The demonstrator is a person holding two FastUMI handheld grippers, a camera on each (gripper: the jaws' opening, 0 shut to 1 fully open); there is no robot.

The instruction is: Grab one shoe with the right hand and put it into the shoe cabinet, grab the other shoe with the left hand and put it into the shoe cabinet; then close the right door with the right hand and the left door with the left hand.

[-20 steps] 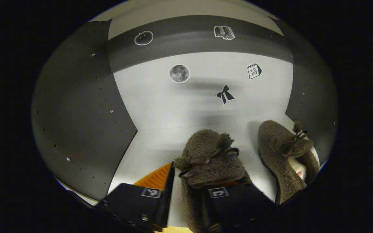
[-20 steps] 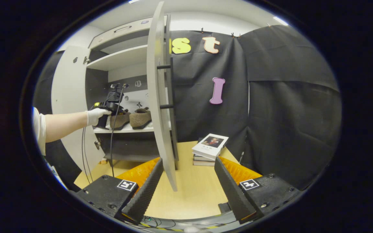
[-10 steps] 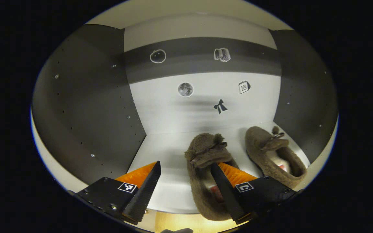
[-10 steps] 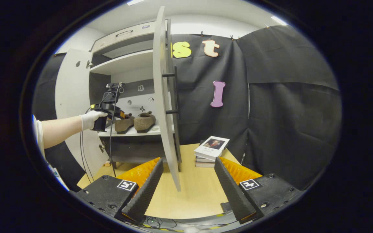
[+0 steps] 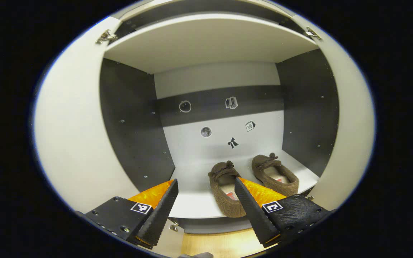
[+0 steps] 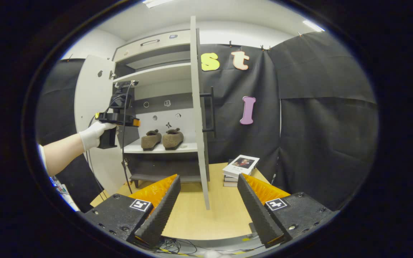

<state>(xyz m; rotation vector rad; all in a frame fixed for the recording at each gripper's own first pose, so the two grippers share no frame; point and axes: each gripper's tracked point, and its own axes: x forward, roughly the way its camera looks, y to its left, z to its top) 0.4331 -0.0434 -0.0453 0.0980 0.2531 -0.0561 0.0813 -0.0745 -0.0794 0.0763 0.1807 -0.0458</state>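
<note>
Shoe cabinet [image 5: 206,46] straight ahead of the left gripper [image 5: 204,200], both doors swung wide: left door [image 5: 74,143] off its left finger, right door [image 5: 346,143] off its right. Seen edge-on in the right gripper view, that right door [image 6: 198,118] just beyond and between the fingers of the right gripper [image 6: 208,204], dark handle [image 6: 210,113] on its outer face. Two brown fuzzy slippers side by side on the pale shelf [image 5: 192,200]: left slipper [image 5: 225,188] just past the left gripper's right fingertip, right slipper [image 5: 274,174] farther right, apart from it. Left gripper spread, holding nothing, clear of the shelf; right gripper likewise spread and empty above the wooden table [image 6: 206,218]. Stack of books [image 6: 240,168] ahead of the right finger. Small stickers [image 5: 228,123] on the back wall.
</note>
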